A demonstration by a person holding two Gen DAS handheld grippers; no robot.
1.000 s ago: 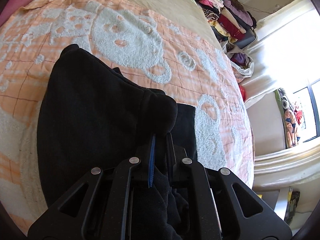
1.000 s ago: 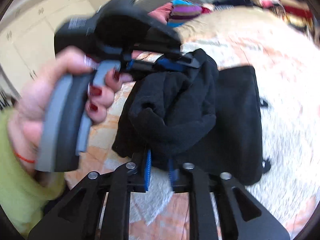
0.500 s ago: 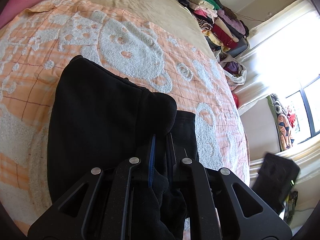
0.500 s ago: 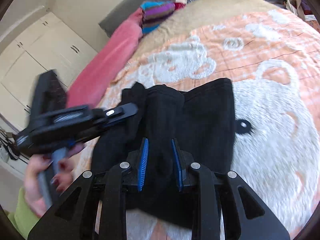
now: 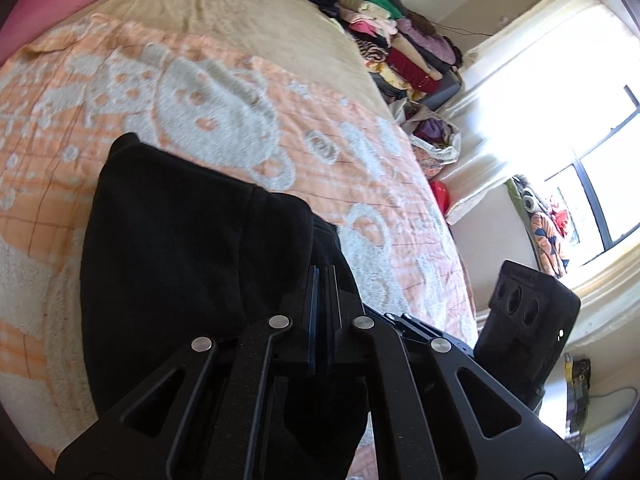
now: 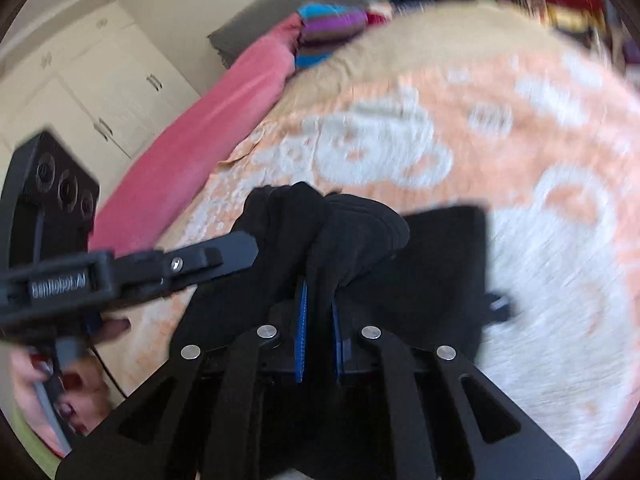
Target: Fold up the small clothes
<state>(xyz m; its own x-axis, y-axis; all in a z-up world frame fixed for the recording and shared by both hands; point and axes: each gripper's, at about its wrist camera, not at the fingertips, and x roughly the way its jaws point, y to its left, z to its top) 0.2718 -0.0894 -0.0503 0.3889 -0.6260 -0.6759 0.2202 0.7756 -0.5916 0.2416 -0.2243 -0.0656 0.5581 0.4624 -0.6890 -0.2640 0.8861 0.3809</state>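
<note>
Left wrist view: left gripper clenched on the black garment, which lies mid-blanket.
Right gripper: has just closed, pinching a raised fold.
Technique: carry both pinches level toward the blanket's far edge, keeping hems aligned.

The small garment is plain black. It lies on a blanket of peach-orange with fuzzy white bear shapes and thin dark grid lines. Beyond the blanket the bed cover is beige, and a pink roll runs along its edge. Both grippers are black; the right gripper has blue pads on its fingers.
</note>
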